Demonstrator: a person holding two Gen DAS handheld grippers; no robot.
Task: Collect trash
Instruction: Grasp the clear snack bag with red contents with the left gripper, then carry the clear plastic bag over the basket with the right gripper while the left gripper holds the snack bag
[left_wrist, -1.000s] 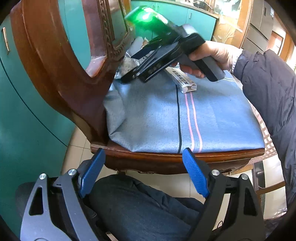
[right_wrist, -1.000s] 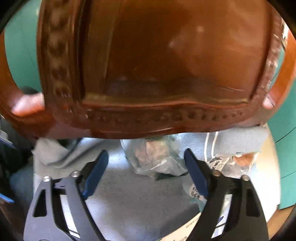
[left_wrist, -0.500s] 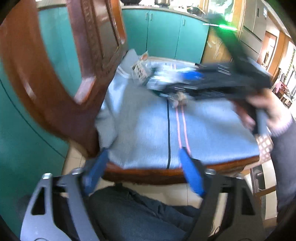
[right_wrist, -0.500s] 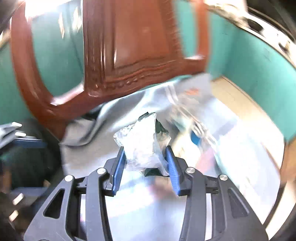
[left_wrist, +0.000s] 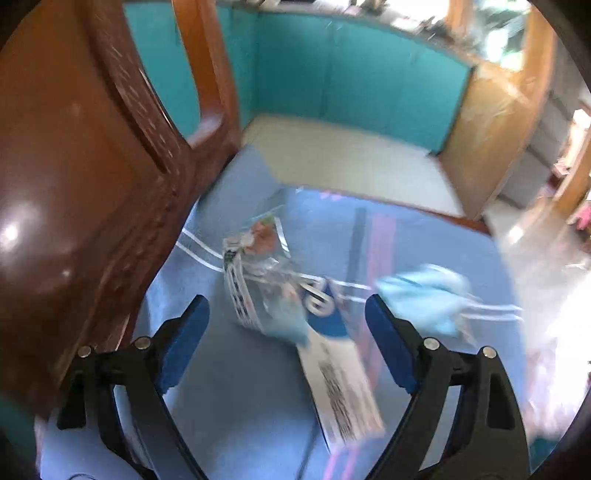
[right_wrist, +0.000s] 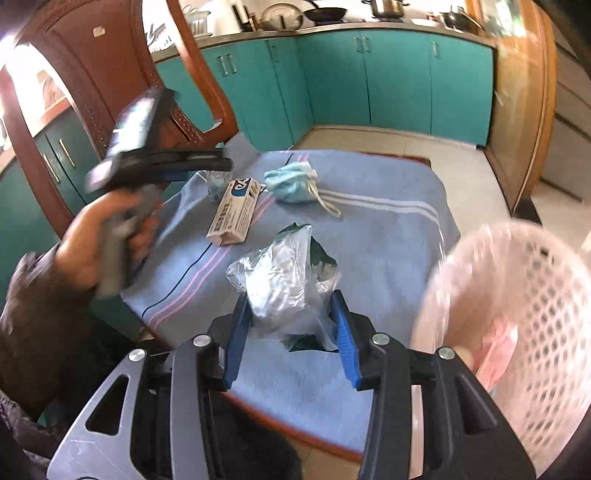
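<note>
Trash on the chair cushion (right_wrist: 388, 192), several pieces. My right gripper (right_wrist: 291, 328) is clamped on a crumpled clear plastic bag (right_wrist: 284, 277): both blue pads pressed into its sides, jaws narrowed to the bag's width, something dark green showing behind the plastic. Bag sits raised above the blue striped cushion, just left of the pink mesh basket (right_wrist: 524, 314), which fills the lower right of the right wrist view.

My left gripper (left_wrist: 286, 325) is wide open, nothing between the pads. It hangs over the cushion near the carved wooden chair back (left_wrist: 74, 184). Directly ahead of its fingers: a white and blue carton (left_wrist: 332, 369) lying flat, with a clear wrapper (left_wrist: 258, 251) beyond it, touching or overlapping its far end. Left view is motion-blurred, so I can't tell which.

A light blue face mask (right_wrist: 291, 181) lies bunched on the cushion beside the carton, white ear loops trailing toward the cushion's middle. In the right wrist view my left hand (right_wrist: 103, 236) grips the left tool's handle above the cushion's near-left corner. Teal cabinets (right_wrist: 369, 81) line the far wall.
</note>
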